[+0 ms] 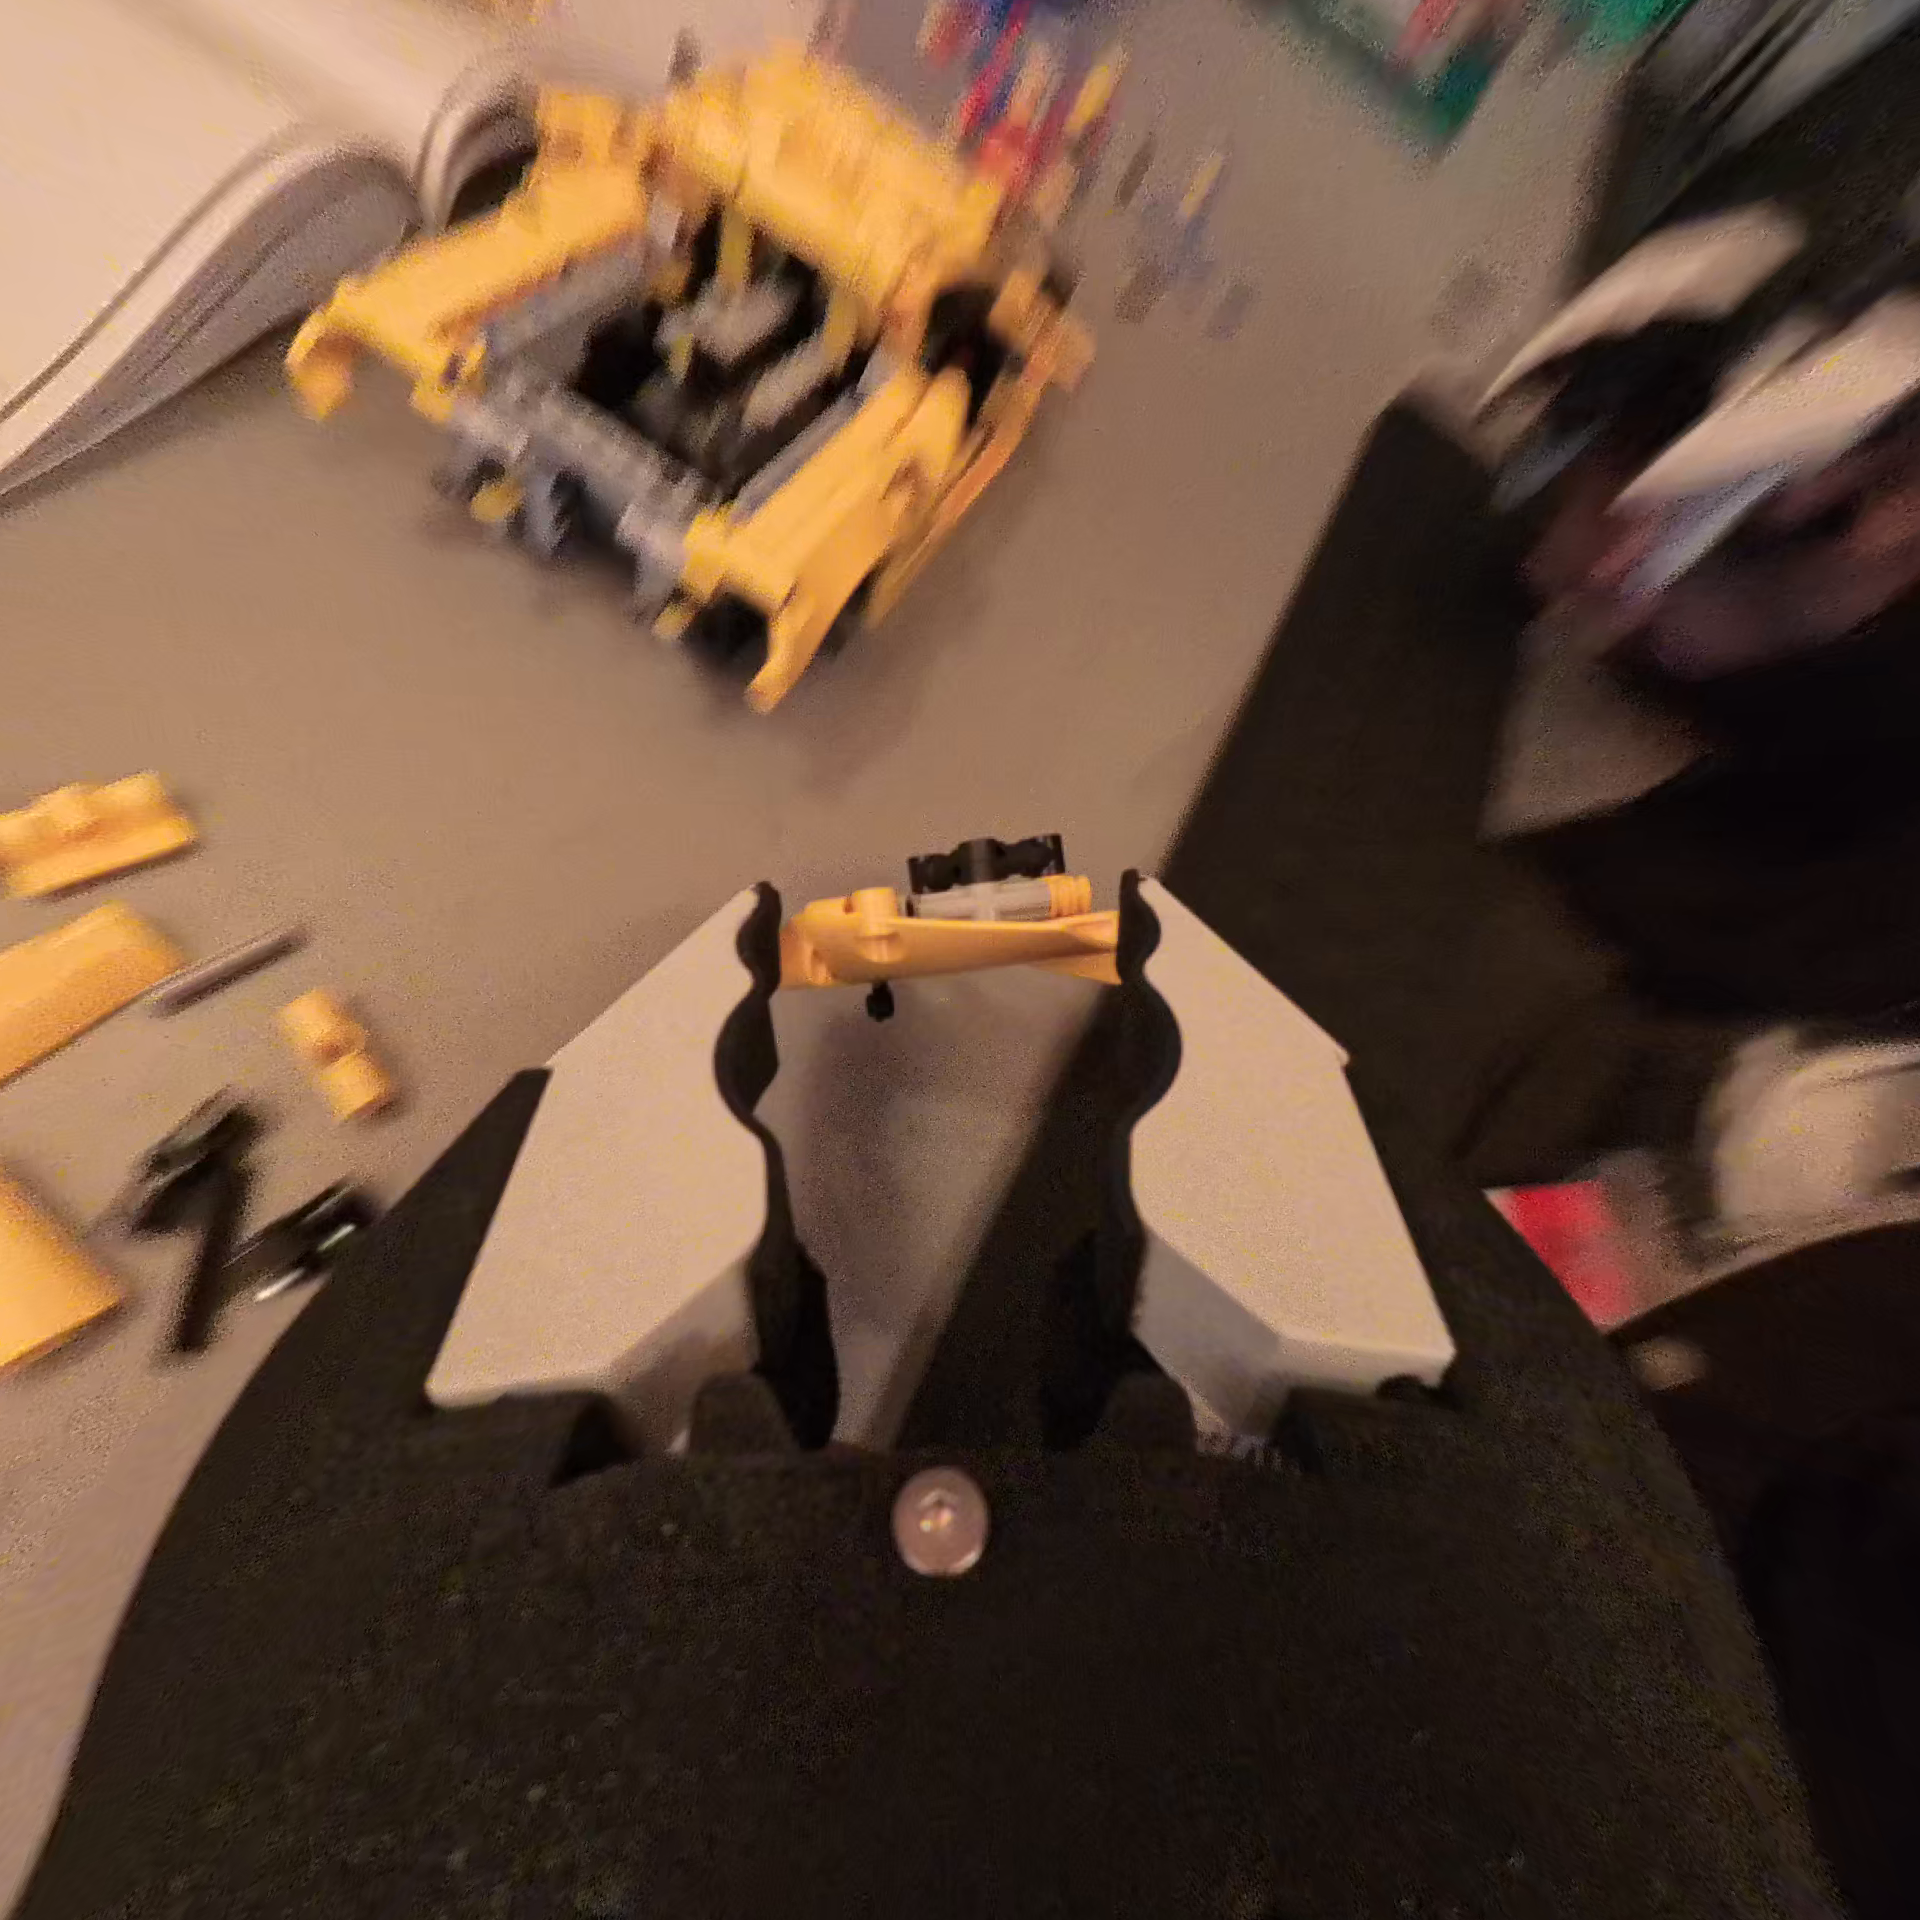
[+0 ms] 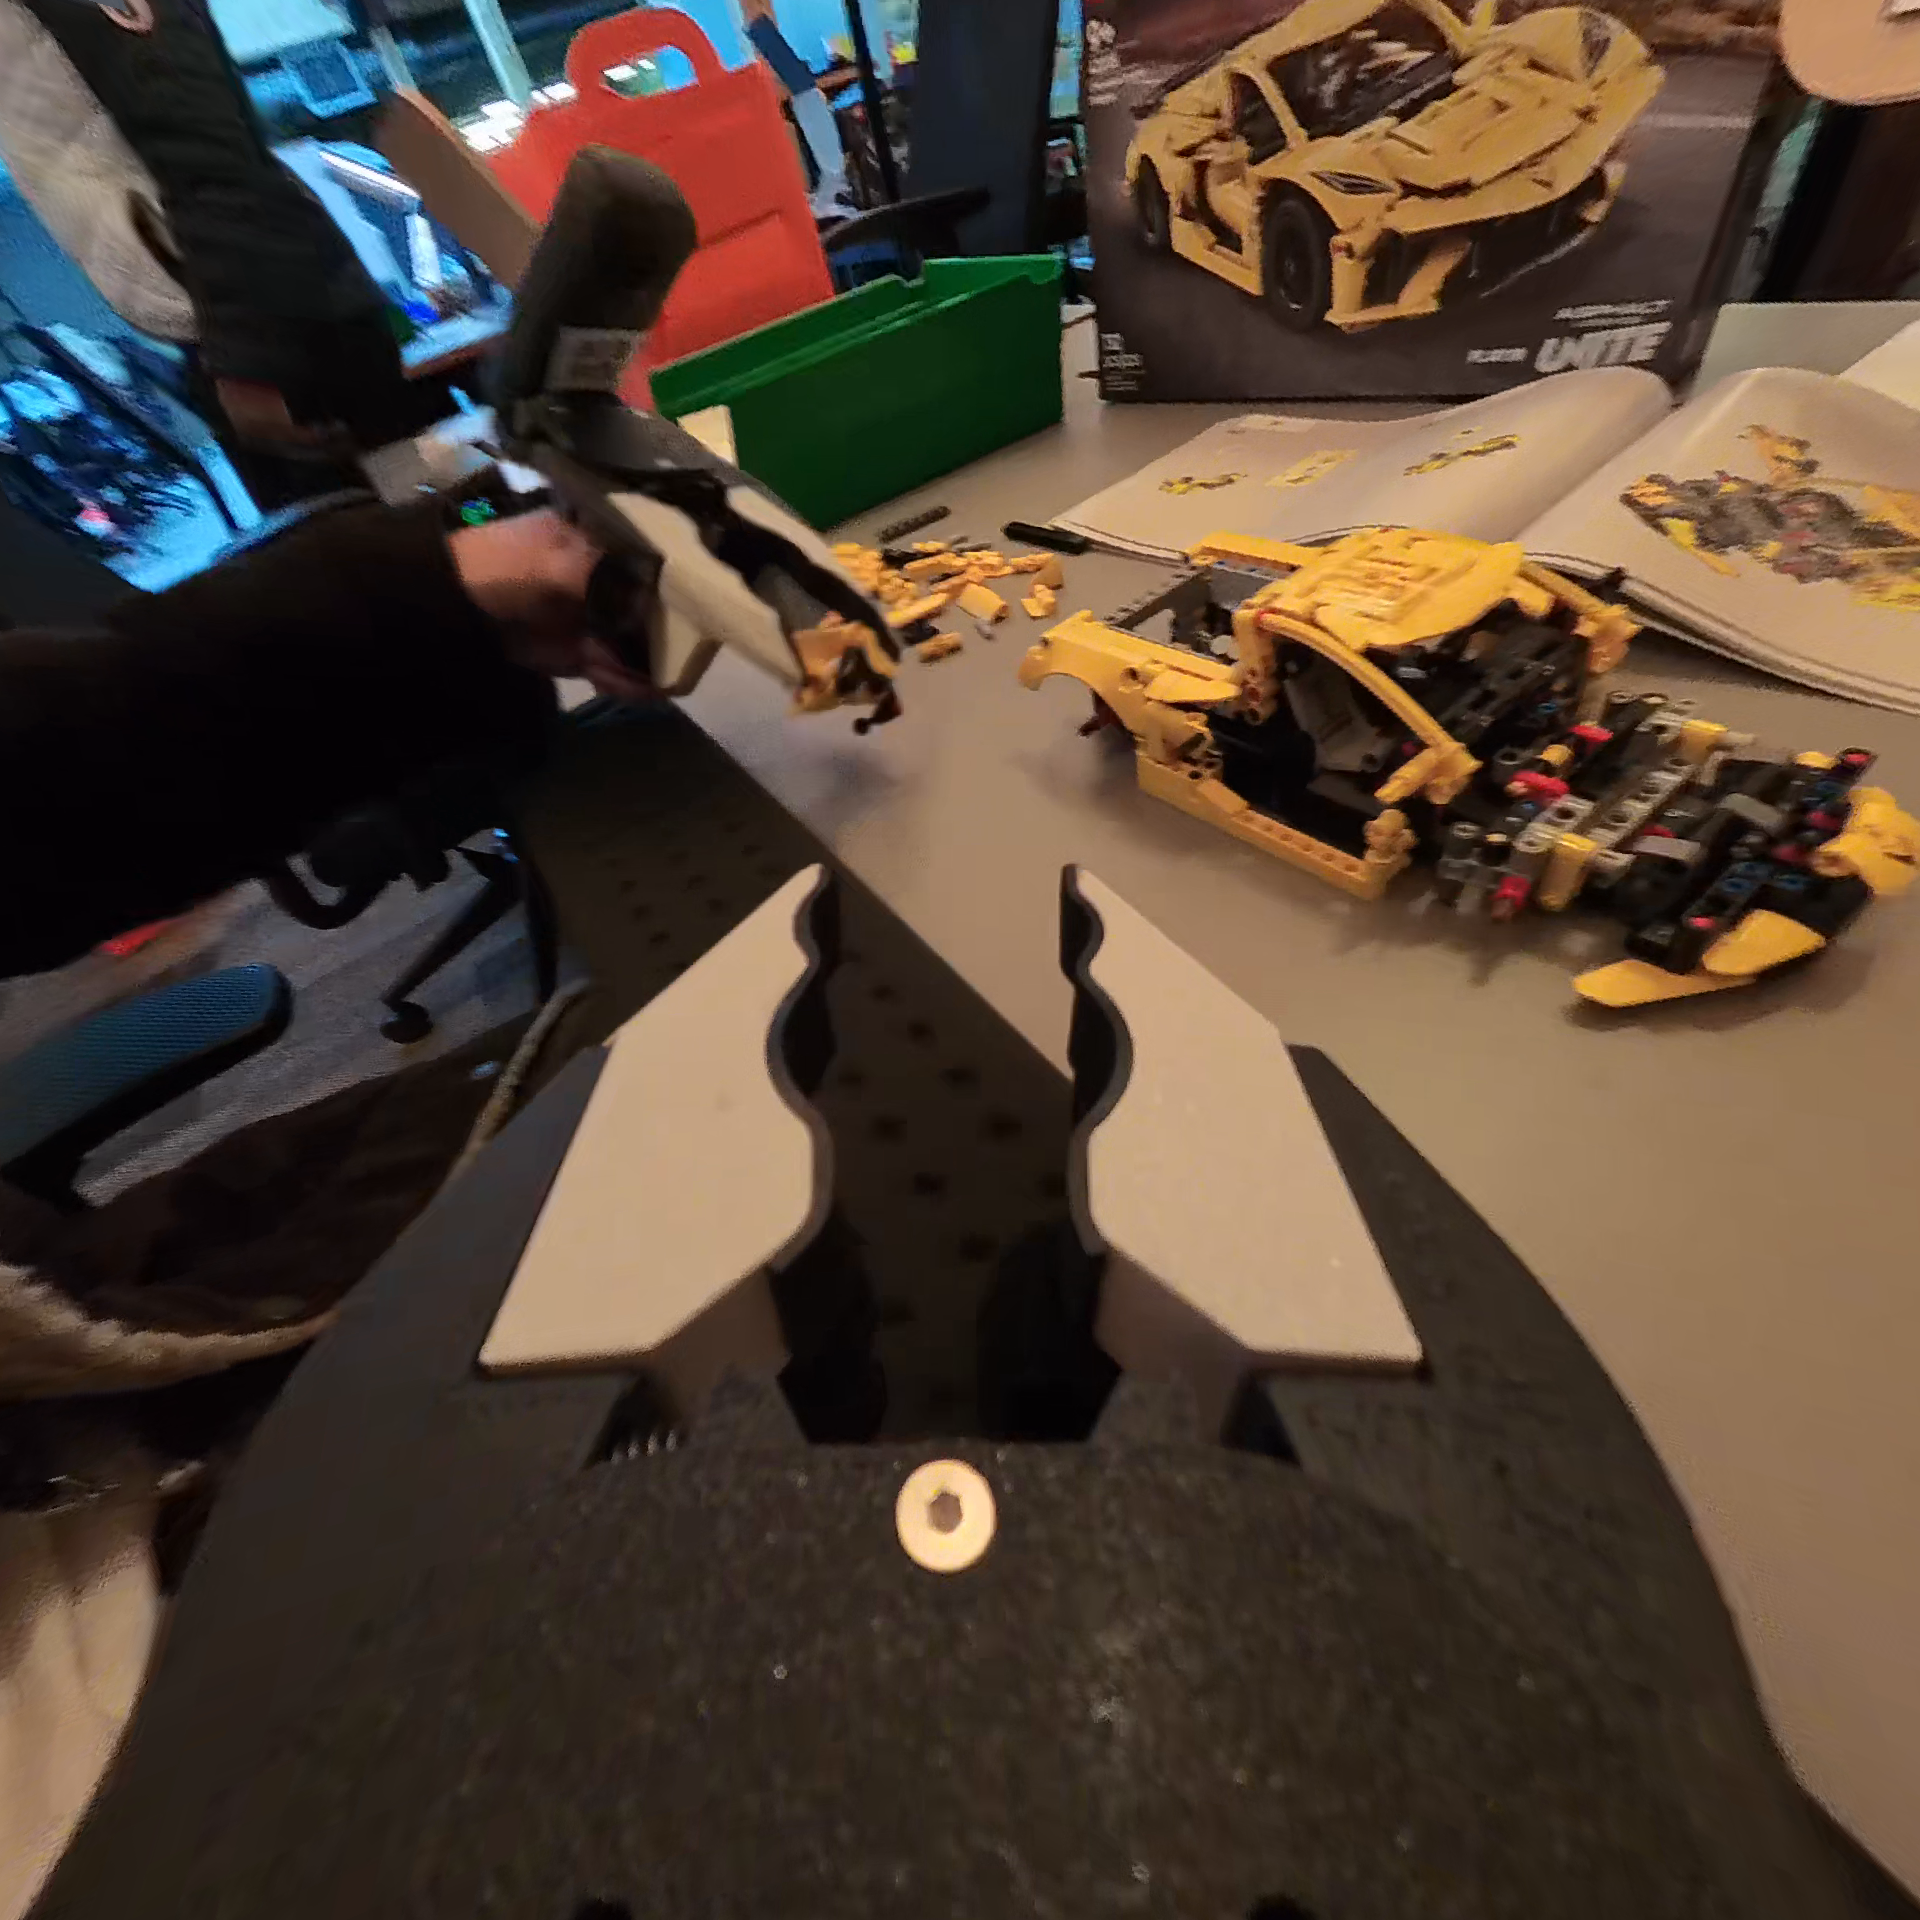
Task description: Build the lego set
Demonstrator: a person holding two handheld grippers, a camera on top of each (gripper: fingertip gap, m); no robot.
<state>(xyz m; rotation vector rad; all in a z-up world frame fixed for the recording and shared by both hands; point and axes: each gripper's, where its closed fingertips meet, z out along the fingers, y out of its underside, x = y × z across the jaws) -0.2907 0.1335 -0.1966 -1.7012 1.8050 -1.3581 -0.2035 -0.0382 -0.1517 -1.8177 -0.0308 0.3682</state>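
- Left wrist view shows the left gripper (image 1: 940, 940) clamped on a small sub-assembly (image 1: 940, 935) of yellow, grey and black pieces, pinched right at the fingertips. Its long axis runs crosswise, spanning from one finger to the other, with the yellow piece below and the grey and black bits on top.
- Ahead of it and to the left in that view, well apart, sits the part-built yellow car (image 1: 717, 364) on the grey table (image 1: 468, 707), blurred by motion. Loose yellow pieces (image 1: 94, 831) lie off to the left.
- Right wrist view shows the right gripper (image 2: 945, 894) with its jaws apart and nothing between them, hovering over the near table edge and a dark perforated surface (image 2: 914, 1039).
- From that view the car (image 2: 1403, 727) lies ahead and to the right, its long axis running from the yellow shell at the left down to the open black and grey frame at the right. The left gripper (image 2: 842, 665) hangs in the air to the car's left, near the shell end and above a heap of small parts (image 2: 956, 582).
- The open instruction book (image 2: 1558, 457), a green bin (image 2: 883, 384) and the set's box (image 2: 1403, 187) stand behind.
- My judgement: the held piece must travel rightward, as this view has it, to meet the car. The left gripper is nearer the shell end, while the empty right one is placed to steady the frame.
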